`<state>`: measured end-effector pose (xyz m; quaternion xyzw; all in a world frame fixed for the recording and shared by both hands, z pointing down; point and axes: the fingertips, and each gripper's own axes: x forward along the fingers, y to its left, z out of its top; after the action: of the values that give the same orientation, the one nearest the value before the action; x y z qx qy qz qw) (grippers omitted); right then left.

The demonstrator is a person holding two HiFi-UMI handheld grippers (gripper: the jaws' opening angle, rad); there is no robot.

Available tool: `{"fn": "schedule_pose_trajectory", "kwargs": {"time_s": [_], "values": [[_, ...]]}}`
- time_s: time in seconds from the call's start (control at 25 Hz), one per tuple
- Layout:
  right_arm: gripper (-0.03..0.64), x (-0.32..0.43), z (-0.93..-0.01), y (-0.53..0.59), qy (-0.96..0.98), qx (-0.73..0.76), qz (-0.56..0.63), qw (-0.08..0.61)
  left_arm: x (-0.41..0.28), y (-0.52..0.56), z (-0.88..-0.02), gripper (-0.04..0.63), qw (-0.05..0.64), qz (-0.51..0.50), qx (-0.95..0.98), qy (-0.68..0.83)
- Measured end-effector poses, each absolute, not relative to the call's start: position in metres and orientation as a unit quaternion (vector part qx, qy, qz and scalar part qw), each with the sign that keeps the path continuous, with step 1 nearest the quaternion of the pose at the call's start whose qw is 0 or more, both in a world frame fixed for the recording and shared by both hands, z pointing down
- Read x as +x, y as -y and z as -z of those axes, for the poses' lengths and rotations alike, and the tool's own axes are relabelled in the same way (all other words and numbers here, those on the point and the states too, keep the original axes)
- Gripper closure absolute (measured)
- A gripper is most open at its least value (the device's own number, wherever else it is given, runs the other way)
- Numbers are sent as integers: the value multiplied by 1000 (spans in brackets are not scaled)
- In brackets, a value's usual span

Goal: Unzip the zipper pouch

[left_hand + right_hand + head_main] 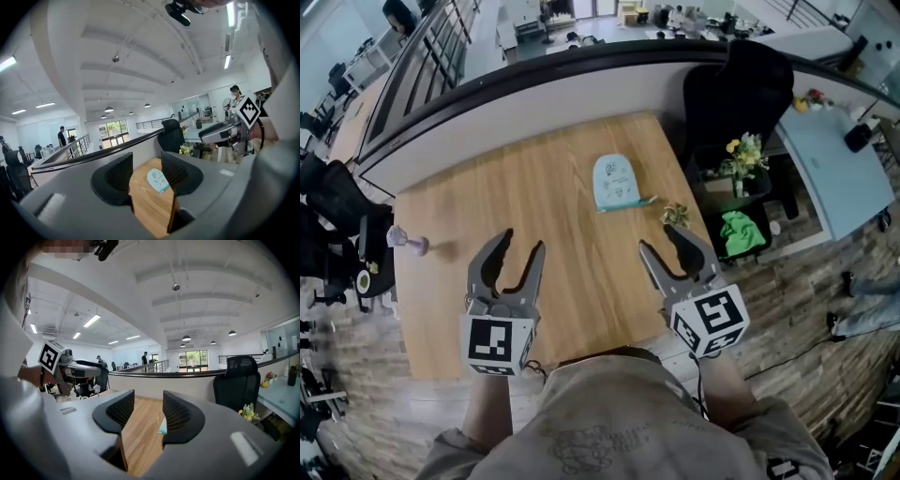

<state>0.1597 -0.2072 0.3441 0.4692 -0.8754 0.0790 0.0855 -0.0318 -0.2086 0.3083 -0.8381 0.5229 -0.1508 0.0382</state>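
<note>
A light blue zipper pouch [616, 182] lies flat on the wooden table [534, 206], toward its far right side, with a teal pull at its near right corner. My left gripper [518, 246] hovers over the near left of the table, open, nothing between its jaws. My right gripper [661, 242] is held over the near right edge, open and empty too. Both are well short of the pouch. In the left gripper view the pouch [158, 180] shows between the jaws, far off. In the right gripper view only an edge of the pouch [162, 426] peeks beside the right jaw.
A small purple-grey object [406, 241] stands at the table's left edge. A tiny plant [675, 215] sits at the right edge. A black office chair [736, 89] and potted flowers [743, 155] stand right of the table; a curved partition wall [534, 103] runs behind it.
</note>
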Motion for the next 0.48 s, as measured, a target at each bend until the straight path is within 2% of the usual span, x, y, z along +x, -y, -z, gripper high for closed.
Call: {"fn": "schedule_pose_trajectory", "kwargs": {"time_s": [0.24,0.4,0.48], "values": [[417,160,-353,229,877,459,-135,50,-10,241,-336,410,28,165,-868,-468],[417,161,-366,251,871,464,-146,61,6,268,-358,410,30,178,-888,-424],[417,162,-376,261,870,464,-154,68,17,282,-376,410,9,178,-904,-390]]}}
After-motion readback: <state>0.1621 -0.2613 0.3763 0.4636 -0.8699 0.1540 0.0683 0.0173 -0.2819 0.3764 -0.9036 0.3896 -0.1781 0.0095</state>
